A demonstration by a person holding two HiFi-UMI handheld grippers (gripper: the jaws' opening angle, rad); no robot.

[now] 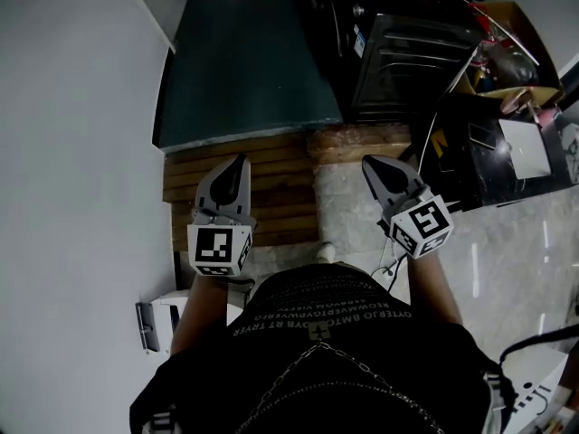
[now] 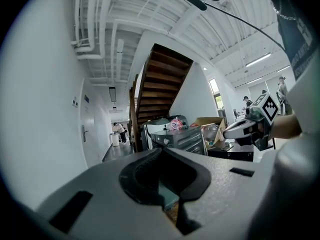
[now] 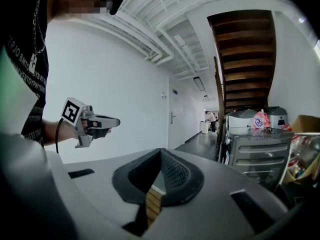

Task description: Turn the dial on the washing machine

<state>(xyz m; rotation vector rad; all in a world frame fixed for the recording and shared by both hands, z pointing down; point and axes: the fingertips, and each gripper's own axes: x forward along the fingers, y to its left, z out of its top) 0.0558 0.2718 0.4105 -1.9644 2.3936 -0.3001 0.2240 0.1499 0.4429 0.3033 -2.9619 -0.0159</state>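
Note:
A dark grey ribbed machine (image 1: 412, 57) stands ahead and to the right, well beyond both grippers; it also shows in the left gripper view (image 2: 182, 136) and the right gripper view (image 3: 260, 151). A small round knob (image 2: 163, 141) seems to sit at its front left corner. My left gripper (image 1: 241, 159) is held at waist height over the wooden pallet, jaws shut and empty (image 2: 161, 150). Level with it, my right gripper (image 1: 367, 161) is likewise shut on nothing (image 3: 160, 151). Each gripper sees the other beside it: right gripper (image 2: 250, 126), left gripper (image 3: 95, 121).
A wooden pallet (image 1: 271, 174) lies below the grippers, with a dark green floor (image 1: 244, 61) beyond it. A white wall (image 1: 72, 152) runs along the left. Cardboard boxes of clutter (image 1: 507, 52) and a black table (image 1: 488, 152) crowd the right. A wooden staircase (image 3: 245, 59) rises ahead.

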